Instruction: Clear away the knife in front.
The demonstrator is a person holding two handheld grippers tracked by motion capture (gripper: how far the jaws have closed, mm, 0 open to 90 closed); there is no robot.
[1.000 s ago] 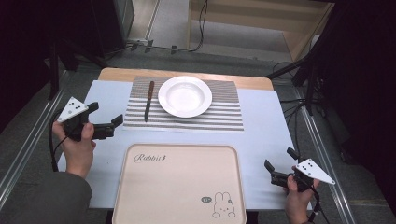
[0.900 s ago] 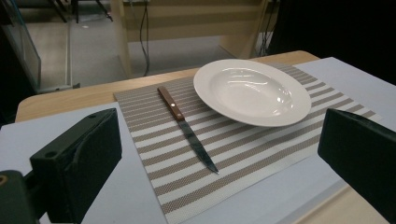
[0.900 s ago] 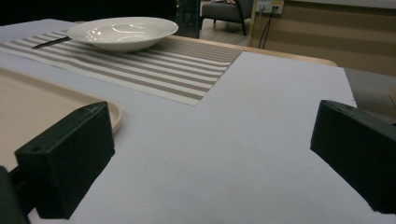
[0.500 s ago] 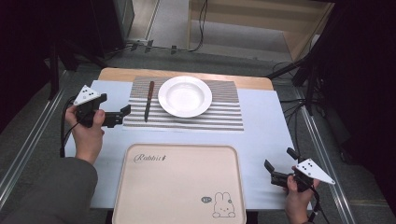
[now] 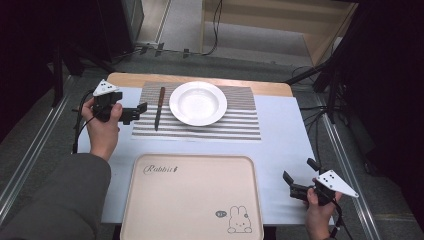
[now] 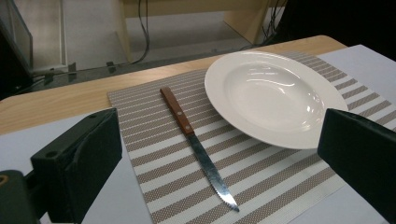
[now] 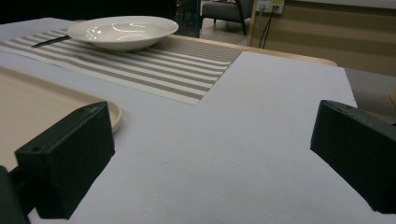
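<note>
Here both grippers (left (image 5: 135,112), right (image 5: 296,186)) gape empty; plate (image 5: 198,103) crowds knife (image 5: 159,107) beside tray (image 5: 192,200).

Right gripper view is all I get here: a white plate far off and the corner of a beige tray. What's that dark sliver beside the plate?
Observer: A knife with a wooden handle and a serrated blade, lying on the striped placemat just left of the plate.
Operator: Is anything near it?
Observer: The left gripper is at the mat's left edge, jaws open, pointing toward the knife.
Operator: And what's on the tray?
Observer: Nothing lies on it; the tray has "Rabbit" lettering and a small rabbit drawing printed on it.
</note>
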